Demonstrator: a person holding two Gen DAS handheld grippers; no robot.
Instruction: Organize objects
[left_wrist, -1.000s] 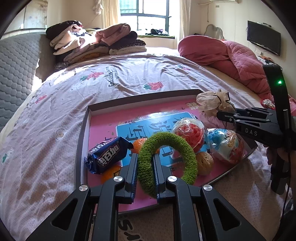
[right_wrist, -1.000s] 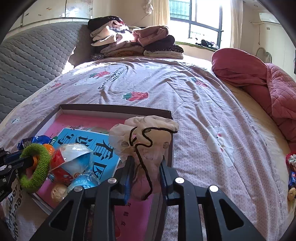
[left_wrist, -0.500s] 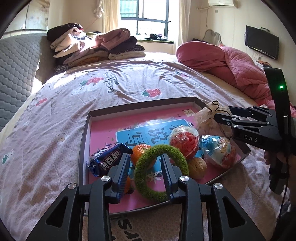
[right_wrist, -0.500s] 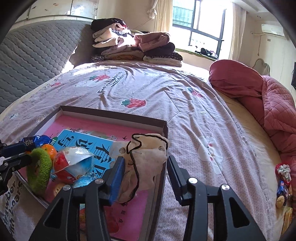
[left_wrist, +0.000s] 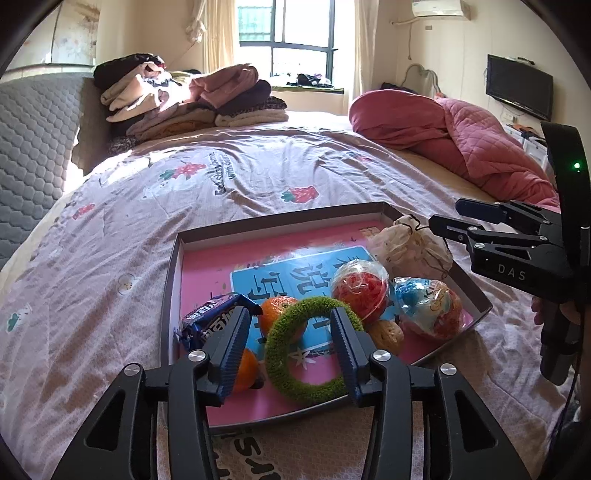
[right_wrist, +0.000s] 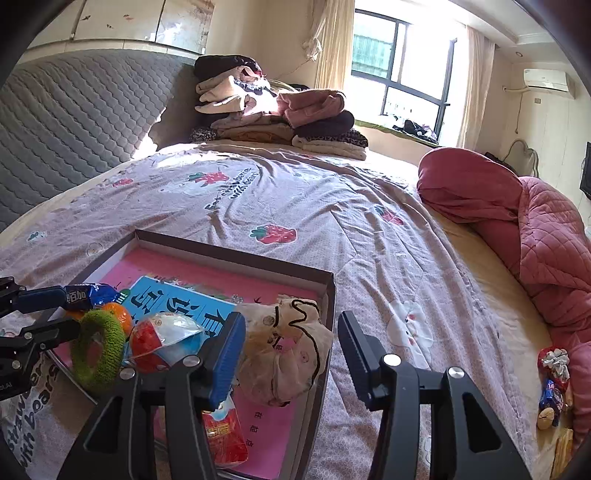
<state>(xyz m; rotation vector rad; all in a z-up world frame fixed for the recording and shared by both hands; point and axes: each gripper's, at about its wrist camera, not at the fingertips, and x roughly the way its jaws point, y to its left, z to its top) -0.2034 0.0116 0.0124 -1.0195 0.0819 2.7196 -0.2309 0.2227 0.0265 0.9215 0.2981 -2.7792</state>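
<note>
I see a shallow tray (left_wrist: 173, 280) with a pink floor and a blue printed sheet, lying on the bed. In it a fuzzy green ring (left_wrist: 310, 350) leans tilted at the near edge, beside two oranges (left_wrist: 277, 314) and a dark blue snack packet (left_wrist: 210, 321). Two wrapped balls, one red (left_wrist: 360, 288) and one blue and orange (left_wrist: 428, 308), sit toward the right, with a walnut (left_wrist: 386, 332) just in front. A beige drawstring pouch (right_wrist: 288, 354) slumps in the tray's corner against its wall.

You're in a home bedroom: a strawberry-print bed (right_wrist: 295, 206), folded clothes (right_wrist: 277, 114) stacked at its quilted grey headboard (right_wrist: 81, 122).
</note>
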